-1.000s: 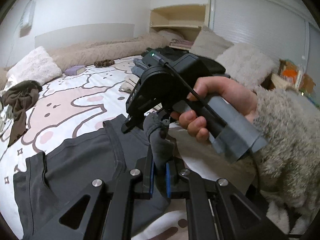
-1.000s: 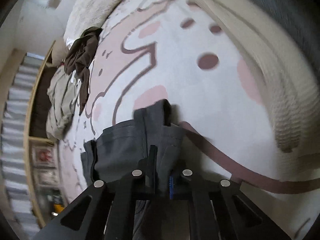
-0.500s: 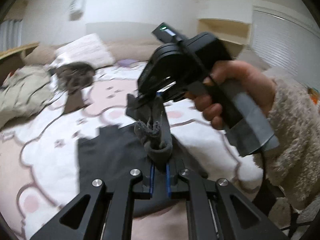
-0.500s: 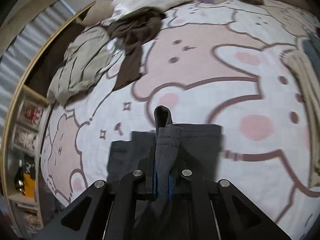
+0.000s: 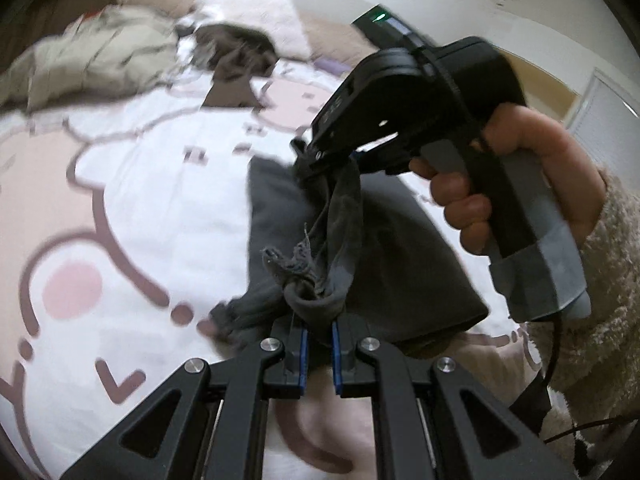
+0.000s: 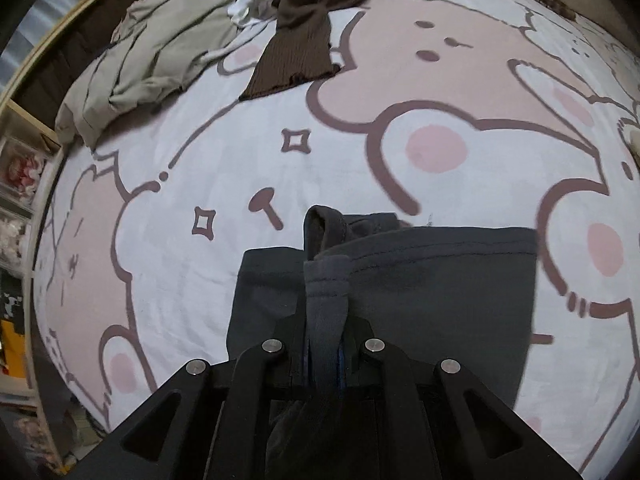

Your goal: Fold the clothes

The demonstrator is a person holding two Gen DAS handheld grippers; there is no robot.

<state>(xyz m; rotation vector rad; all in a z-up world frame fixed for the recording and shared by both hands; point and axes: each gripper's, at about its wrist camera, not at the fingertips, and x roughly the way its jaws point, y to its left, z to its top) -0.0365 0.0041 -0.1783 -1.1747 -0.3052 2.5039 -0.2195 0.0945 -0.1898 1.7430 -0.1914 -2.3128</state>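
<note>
both grippers pinch the grey garment (image 6: 432, 292) above the bedsheet (image 6: 328, 160): the left gripper (image 5: 318, 344) clamps a bunched hem, the right gripper (image 6: 324, 350) a seamed edge. it hangs between them.

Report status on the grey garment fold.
Left gripper and right gripper both shut on grey garment. Garment lifted, partly on bedsheet. Nothing in the way.
</note>
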